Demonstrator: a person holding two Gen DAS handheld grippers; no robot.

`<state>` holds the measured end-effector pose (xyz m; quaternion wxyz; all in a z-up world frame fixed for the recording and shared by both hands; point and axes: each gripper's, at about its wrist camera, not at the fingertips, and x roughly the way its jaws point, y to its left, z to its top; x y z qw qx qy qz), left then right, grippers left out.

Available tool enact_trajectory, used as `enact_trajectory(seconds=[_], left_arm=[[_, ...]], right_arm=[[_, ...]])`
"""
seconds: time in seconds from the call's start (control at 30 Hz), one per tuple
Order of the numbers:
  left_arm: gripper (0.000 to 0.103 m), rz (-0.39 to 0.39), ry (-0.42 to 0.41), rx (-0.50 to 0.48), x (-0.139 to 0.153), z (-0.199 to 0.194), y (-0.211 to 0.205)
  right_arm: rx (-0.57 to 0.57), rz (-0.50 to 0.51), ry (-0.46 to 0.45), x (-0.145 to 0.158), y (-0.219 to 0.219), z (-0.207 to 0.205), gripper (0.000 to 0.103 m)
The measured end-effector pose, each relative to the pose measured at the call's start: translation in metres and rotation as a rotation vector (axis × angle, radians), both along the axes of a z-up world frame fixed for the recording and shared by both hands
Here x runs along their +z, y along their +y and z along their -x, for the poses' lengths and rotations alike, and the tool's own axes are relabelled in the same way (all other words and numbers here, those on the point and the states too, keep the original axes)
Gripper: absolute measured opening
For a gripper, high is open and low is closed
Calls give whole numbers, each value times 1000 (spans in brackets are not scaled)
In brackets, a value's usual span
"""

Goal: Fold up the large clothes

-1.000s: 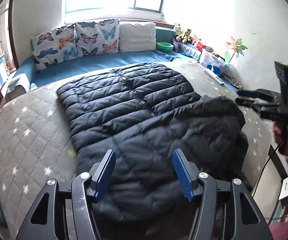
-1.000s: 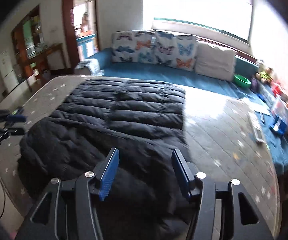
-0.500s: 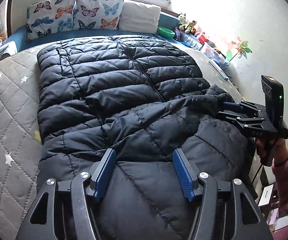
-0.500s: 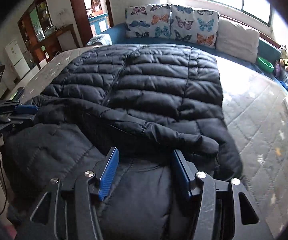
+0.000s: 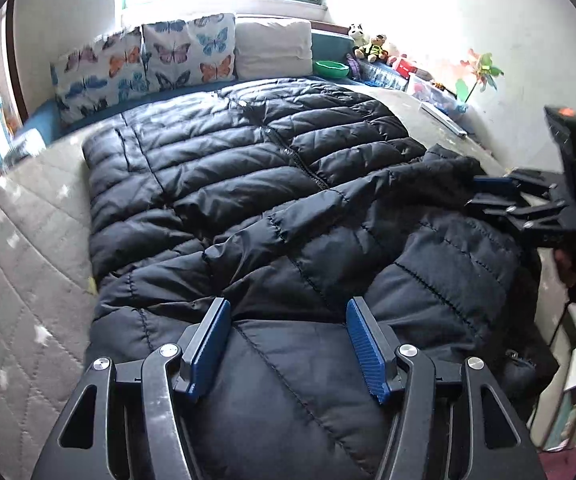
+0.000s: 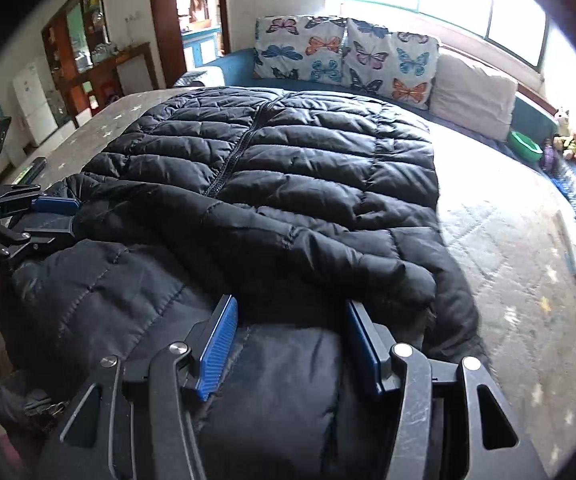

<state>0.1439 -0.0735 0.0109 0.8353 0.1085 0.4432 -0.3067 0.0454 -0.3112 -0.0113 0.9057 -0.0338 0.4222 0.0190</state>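
Since the earlier frames both grippers have come down close over the black puffer jacket, which now fills most of each view where a second ago it lay well below. The jacket lies on the grey star-quilted mattress, long axis running from the near edge toward the butterfly cushions, zipper up. Its shell is glossy, stitched in padded horizontal channels; a sleeve is folded across the near half. Left gripper: blue ribbed pads apart, above fabric, nothing clamped. Right gripper: pads likewise apart, gripping nothing.
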Motion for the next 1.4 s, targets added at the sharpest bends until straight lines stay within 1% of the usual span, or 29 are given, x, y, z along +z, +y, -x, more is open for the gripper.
enact_trajectory(seconds=[0.07,0.13,0.17,0.23,0.27,0.37,0.4,0.5,0.57,0.63,0.7,0.73,0.8,0.87,0.9,0.97,1.07,1.13,1.2,1.3,1.33,1.4], left_arm=[[66,-41,-32,-12,8,8,-3],[66,-51,-52,-25,18,14,-4],[66,-38,-52,-35,25,17,-4],[68,-6,-42,-47,37,19,-5],[68,13,-39,-53,43,19,-6],[68,62,-10,-61,55,10,-11],[68,84,18,-62,55,2,-15],[68,99,54,-44,50,-13,-23],[68,121,99,-32,40,-23,-27],[68,136,138,-33,29,-25,-30],[68,108,131,-38,19,-21,-33],[68,98,124,-40,15,-19,-34],[68,69,113,-47,8,-14,-36],[68,70,104,-46,2,-12,-35],[68,70,110,-41,0,-13,-36],[69,58,119,-37,-5,-13,-38],[69,30,90,-44,-7,-9,-40],[69,23,74,-41,-8,-6,-41],[69,18,64,-40,-8,-5,-42],[70,0,41,-45,-9,0,-45],[70,-13,33,-48,-9,1,-47],[70,-30,25,-46,-8,3,-49]], right_arm=[[3,-3,-11,7,2,10,60],[16,12,-20,9,6,18,61],[17,28,-3,5,7,20,63],[26,48,45,-9,6,17,64],[33,50,50,-12,6,15,64],[9,40,59,-3,7,11,64],[4,38,54,4,8,10,64],[10,22,-11,26,15,6,64],[28,-9,-53,39,24,-1,64],[59,-48,-55,41,33,-16,64],[72,-60,-33,33,38,-30,64],[68,-57,-10,22,38,-41,64],[55,-52,22,6,36,-51,64],[55,-58,45,-15,29,-56,64],[59,-69,44,-21,27,-56,64],[64,-55,42,-20,28,-51,64],[69,-6,37,-3,36,-37,64],[86,3,18,8,37,-23,64],[102,21,12,10,36,-13,64],[118,107,23,-6,37,3,66],[119,113,28,-12,35,5,66],[103,90,25,-11,30,9,66]])
